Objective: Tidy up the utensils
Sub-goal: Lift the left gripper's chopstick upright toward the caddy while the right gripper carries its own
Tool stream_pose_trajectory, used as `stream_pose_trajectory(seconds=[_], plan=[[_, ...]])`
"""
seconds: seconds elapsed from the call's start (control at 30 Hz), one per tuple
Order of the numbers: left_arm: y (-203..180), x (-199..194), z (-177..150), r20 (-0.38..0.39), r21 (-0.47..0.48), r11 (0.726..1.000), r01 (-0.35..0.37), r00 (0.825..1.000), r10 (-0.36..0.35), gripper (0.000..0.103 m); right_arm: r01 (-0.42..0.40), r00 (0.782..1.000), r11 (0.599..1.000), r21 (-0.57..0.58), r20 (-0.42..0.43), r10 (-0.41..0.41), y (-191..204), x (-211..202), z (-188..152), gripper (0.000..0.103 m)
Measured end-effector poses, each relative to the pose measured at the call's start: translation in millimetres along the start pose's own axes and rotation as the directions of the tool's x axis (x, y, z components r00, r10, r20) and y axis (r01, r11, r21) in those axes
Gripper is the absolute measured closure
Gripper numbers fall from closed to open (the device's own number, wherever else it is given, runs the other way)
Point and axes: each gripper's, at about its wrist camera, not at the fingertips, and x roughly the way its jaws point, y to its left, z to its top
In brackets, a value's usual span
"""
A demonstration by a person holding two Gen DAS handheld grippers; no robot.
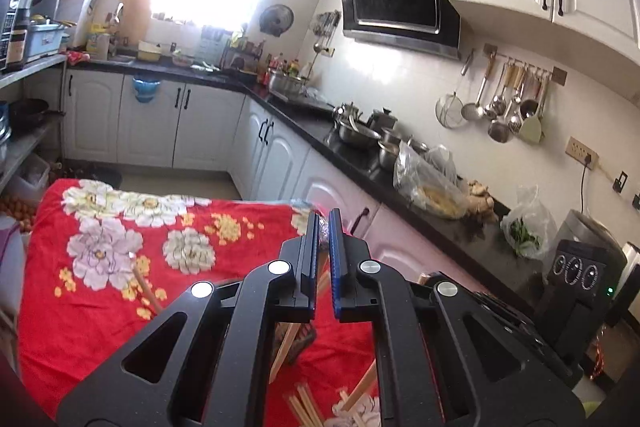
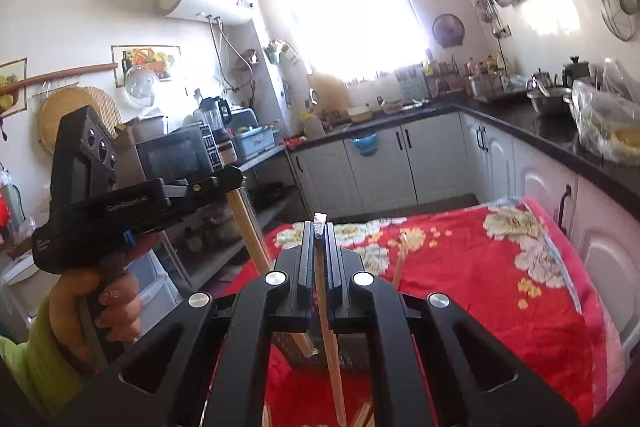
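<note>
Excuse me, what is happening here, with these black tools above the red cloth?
A person holds a gripper in each hand over a table with a red flowered cloth. The right gripper is shut on a wooden chopstick. The left gripper is shut on another chopstick, which hangs down from it. More chopsticks lie loose on the cloth below. The sorting seems unfinished.

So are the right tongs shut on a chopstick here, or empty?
Shut on a chopstick. In the right wrist view the right tongs clamp a wooden chopstick, which runs between the pads and hangs down below them.
</note>
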Motion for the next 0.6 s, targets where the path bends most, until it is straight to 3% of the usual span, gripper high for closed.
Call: stream_pose_trajectory(seconds=[0.27, 0.6], plan=[[4, 15, 18, 0.025, -0.002, 1.000, -0.022, 0.999, 0.022, 0.101, 0.001, 0.998, 0.999, -0.045, 0.057, 0.002, 15, 9, 32, 0.098], [25, 34, 12, 0.026, -0.027, 0.998, -0.052, 0.998, 0.053, 0.101, 0.008, 0.990, 0.998, -0.066, 0.144, 0.001, 17, 23, 66, 0.098]])
